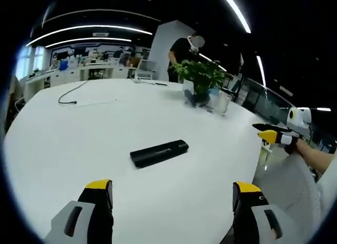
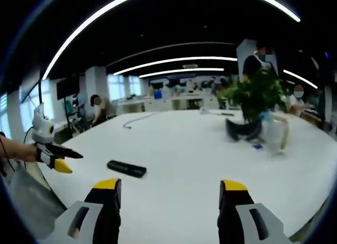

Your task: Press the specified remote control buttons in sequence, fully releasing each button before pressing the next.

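Left tongs (image 1: 172, 194) and right tongs (image 2: 170, 194) both spread apart, empty, black remote (image 1: 159, 152) flat on white table (image 1: 79, 149), potted plant (image 2: 258, 99) beyond.

Potted plant (image 1: 200, 75) standing far across white round table (image 1: 63, 139), clear container (image 1: 221, 102) just beside it; thin dark cable (image 1: 71, 93) trailing over far-left tabletop; person in dark top (image 1: 180, 52) behind plant; bright ceiling light strips (image 2: 174, 60) overhead
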Demonstrator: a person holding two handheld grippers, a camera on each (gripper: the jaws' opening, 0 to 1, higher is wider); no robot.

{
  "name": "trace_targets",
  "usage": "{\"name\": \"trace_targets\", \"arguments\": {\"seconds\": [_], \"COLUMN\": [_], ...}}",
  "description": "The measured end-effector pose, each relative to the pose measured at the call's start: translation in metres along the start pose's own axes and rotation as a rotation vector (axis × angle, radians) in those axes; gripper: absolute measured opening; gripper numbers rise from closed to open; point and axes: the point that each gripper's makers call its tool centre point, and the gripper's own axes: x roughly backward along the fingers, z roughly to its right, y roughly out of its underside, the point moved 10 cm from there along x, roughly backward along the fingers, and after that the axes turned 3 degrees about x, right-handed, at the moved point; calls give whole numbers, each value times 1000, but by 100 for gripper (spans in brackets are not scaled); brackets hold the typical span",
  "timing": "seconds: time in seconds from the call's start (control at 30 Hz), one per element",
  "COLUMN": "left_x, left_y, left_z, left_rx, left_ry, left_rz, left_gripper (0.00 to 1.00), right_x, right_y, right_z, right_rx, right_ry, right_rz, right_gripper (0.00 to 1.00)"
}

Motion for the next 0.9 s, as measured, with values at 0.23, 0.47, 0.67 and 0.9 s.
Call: {"name": "trace_targets", "arguments": {"seconds": [0.23, 0.47, 0.67, 0.9], "left_x": [-9, -18, -29, -41], "left_y": [-6, -8, -11, -14], "left_z": [-14, -23, -31, -38], "left_rx": [-129, -153, -166, -163], "left_ry": [10, 30, 47, 53], "left_rz": [-73, -117, -149, -181], "left_gripper": [84, 82, 81, 81], "right_x": [-3, -5, -6, -7], "right_y": [4, 7, 7, 8], "right_z": [-5, -6, -6, -5], "right_rx": [16, 19, 43, 43], "right_ry": [-38, -59, -62, -63], "right_rz": [-60, -96, -115, -121], "right_gripper": [74, 73, 72, 69]}}
